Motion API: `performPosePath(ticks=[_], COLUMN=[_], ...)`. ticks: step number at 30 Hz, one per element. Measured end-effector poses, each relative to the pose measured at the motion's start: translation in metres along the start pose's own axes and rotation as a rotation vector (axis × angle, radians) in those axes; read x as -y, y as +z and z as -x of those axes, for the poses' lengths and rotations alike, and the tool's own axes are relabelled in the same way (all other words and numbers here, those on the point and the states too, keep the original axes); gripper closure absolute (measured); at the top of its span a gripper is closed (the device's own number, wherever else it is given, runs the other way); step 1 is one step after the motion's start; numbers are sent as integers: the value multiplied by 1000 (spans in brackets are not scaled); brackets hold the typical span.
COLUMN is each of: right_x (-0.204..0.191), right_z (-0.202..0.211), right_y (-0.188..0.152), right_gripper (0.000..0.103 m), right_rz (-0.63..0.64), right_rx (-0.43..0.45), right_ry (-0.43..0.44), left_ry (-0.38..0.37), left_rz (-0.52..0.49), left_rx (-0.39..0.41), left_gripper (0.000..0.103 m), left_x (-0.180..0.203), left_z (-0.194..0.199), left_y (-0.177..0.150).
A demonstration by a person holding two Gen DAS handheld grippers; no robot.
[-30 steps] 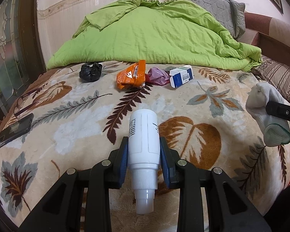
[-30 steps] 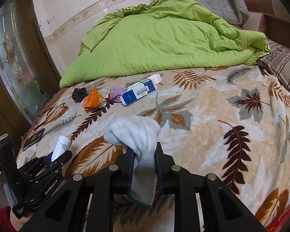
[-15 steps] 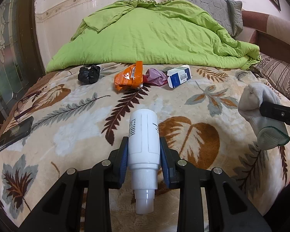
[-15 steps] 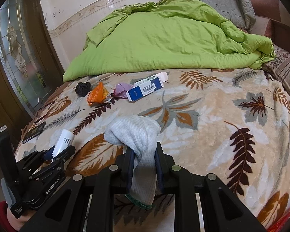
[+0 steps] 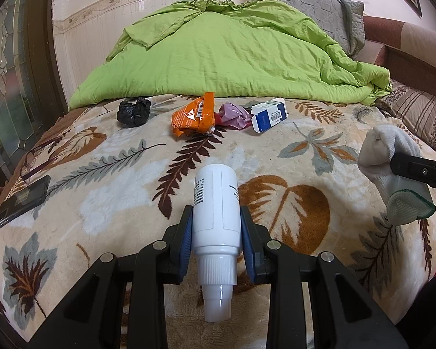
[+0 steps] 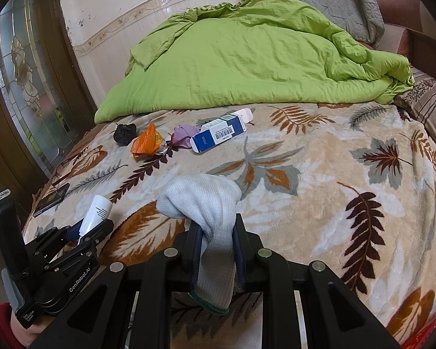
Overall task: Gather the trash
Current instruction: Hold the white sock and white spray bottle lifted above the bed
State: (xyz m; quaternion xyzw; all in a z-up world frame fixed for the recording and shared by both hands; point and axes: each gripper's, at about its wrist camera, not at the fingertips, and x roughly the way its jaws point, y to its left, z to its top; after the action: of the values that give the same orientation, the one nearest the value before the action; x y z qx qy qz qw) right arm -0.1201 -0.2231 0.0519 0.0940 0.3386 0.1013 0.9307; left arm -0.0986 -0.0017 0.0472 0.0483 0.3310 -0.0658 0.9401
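Both grippers full: left gripper (image 5: 216,241) clamps the bottle (image 5: 216,212), right gripper (image 6: 216,247) clamps the sock (image 6: 206,215); remaining trash, bag (image 5: 133,112), wrapper (image 5: 193,115) and box (image 5: 269,115), lies in a row straight ahead on the bed (image 5: 290,174), nearer the left gripper.

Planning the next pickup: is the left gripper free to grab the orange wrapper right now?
Probably not: the left gripper has its jaws shut on the white bottle. The path over the blanket to the orange wrapper looks open.
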Motion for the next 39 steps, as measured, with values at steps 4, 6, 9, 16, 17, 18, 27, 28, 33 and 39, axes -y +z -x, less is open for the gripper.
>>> performPosePath(ticks=[4,6,9,16,17,18,27,28,33,39], right_x=[0,0,0,1,1,1,2,2,2,7], right_z=[0,0,0,0,0,1,1,1,1,3], right_y=[0,0,0,0,0,0,0,0,-1,2], right_gripper=[81,81,81,81,81,81,81,81,81,81], right_rz=[0,0,0,0,0,0,-1,-1,-3,-23], right_rx=[0,0,0,1,1,1,2,2,3,11], right_ry=[0,0,1,1,1,1,1,2,2,3], left_ry=[1,2,3,3,3,2,4,3,4,-7], left_rz=[0,-1,-1,-2,-1,0,-3,-4,-13,-17], left_rx=[0,1,0,1,1,2,6,6,12,7], left_gripper=[74,74,74,74,74,74,74,74,74,74], left_x=[0,1,2,2,1,2,3,3,6,10], left_z=[0,1,1,1,1,1,2,2,2,8], left_y=[0,0,0,-1,0,0,-1,-1,2,-1])
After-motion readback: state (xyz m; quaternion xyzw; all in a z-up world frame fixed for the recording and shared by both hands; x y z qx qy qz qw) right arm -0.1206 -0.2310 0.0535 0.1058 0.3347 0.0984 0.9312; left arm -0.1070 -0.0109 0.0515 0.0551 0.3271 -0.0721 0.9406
